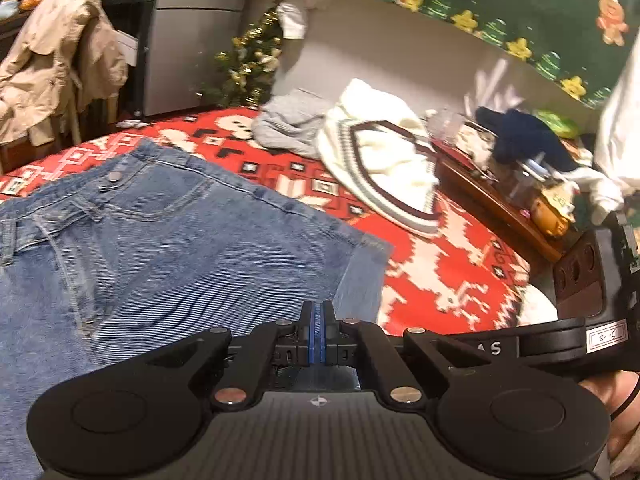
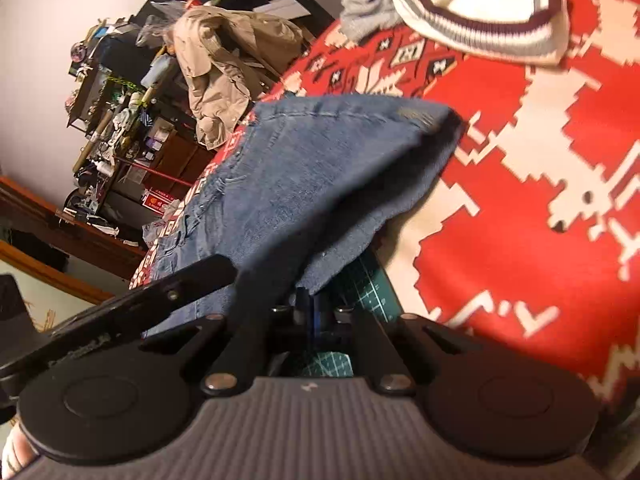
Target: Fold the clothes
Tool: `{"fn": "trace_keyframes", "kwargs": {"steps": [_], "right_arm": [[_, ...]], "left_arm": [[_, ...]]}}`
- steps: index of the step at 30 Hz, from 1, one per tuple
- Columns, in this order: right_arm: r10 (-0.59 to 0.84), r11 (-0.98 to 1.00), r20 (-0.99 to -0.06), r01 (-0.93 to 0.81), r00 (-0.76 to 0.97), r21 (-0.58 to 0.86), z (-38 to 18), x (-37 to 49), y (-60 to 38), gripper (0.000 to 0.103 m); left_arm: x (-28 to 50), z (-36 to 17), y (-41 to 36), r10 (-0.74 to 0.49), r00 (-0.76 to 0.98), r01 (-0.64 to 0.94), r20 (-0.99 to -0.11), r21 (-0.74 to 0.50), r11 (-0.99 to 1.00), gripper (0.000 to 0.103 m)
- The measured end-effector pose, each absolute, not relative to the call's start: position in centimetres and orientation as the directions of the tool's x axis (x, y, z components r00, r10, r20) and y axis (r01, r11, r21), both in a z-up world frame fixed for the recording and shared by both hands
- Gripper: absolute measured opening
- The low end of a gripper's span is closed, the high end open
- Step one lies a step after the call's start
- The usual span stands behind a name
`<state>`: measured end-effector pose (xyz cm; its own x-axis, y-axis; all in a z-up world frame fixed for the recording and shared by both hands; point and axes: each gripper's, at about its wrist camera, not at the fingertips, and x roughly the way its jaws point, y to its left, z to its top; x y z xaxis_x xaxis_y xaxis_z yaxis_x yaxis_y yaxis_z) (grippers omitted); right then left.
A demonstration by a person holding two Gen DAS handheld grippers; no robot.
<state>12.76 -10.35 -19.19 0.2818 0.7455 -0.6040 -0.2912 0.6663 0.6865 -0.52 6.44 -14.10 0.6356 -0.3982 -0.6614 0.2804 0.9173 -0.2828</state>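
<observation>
Both my grippers are pressed together. The left gripper [image 1: 319,322] pinches the denim shorts [image 1: 168,232]; my right gripper [image 2: 314,312] clamps their hem over the red patterned blanket [image 2: 520,200].

This was a lived-in room of a home, decked for Christmas. A red and white patterned blanket [image 1: 448,264] covered the work surface. Behind its far edge stood a small tinsel-hung Christmas tree [image 1: 252,60], and a green gingerbread-print cloth [image 1: 520,4] hung above it. Left of the blanket a beige coat [image 1: 56,60] draped over a chair, and cluttered shelves [image 2: 116,120] stood beyond that.
</observation>
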Motion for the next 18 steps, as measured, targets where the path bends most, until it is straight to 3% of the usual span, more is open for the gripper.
{"fn": "trace_keyframes", "kwargs": {"steps": [12,18], "right_arm": [[0.712,0.701,-0.645,-0.328,0.278,0.633,-19.1,11.8,-12.3,0.002],[0.668,0.744,-0.645,-0.354,0.371,0.566,-17.4,12.8,-17.2,0.006]], "left_arm": [[-3.4,-15.8,5.0,-0.369,0.589,0.331,-0.719,-0.202,0.922,0.006],[-4.0,-17.2,5.2,-0.339,0.575,0.31,-0.745,-0.184,0.933,0.006]]}}
